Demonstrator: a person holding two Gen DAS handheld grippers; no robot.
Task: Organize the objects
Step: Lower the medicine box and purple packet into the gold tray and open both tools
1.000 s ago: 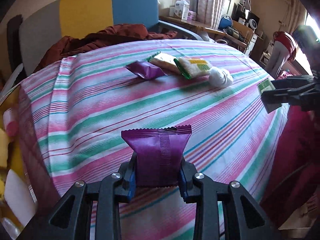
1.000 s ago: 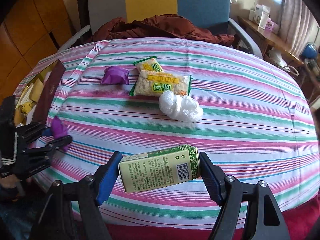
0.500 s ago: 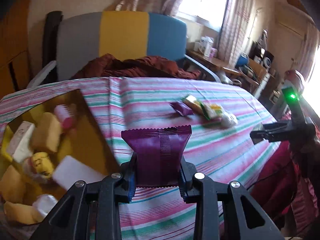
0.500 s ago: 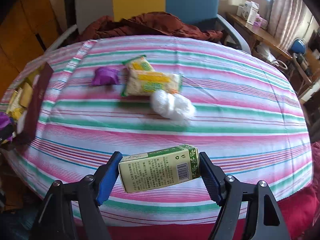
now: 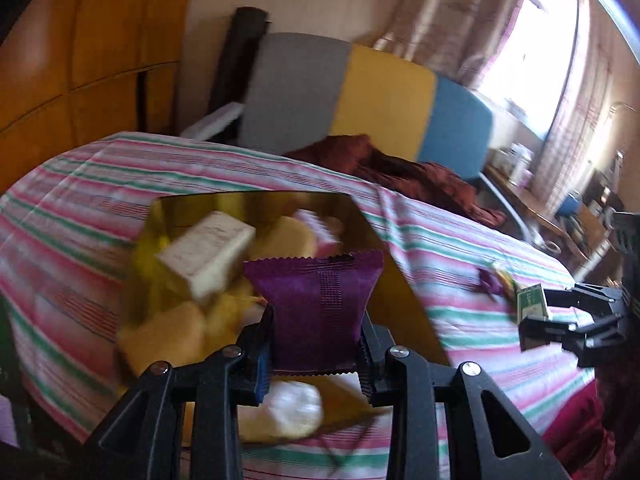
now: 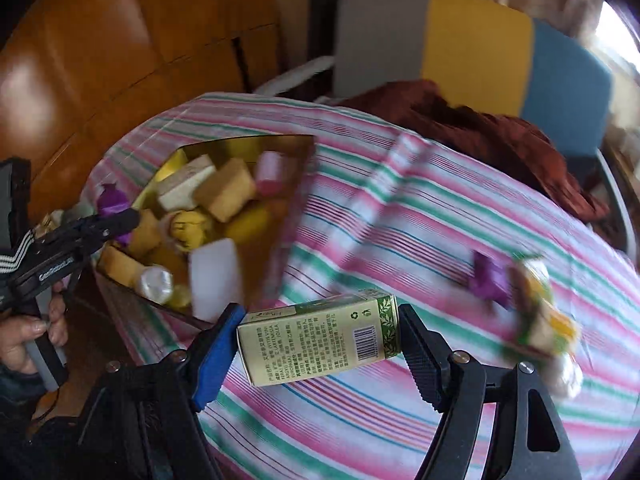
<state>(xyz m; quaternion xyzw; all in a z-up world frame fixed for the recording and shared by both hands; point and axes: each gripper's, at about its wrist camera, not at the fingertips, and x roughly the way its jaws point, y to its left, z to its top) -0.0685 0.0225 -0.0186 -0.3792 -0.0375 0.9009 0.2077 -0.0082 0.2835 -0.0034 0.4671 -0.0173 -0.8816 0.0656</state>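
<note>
I can't read the small print on the green carton (image 6: 318,340); beside it sit a barcode and recycling mark.

Two purple packets (image 6: 489,280) (one held (image 5: 318,312)), one green carton (image 6: 320,338), one gold box (image 6: 296,184), two claws (image 5: 318,364) (image 6: 320,354)

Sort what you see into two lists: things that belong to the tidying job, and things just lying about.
Part of the job:
- purple packet in the left gripper
- green carton in the right gripper
- gold box of snacks
- purple packet on the cloth
- yellow-green packets

Lying about:
- brown garment
- tricolour chair
- striped tablecloth
</note>
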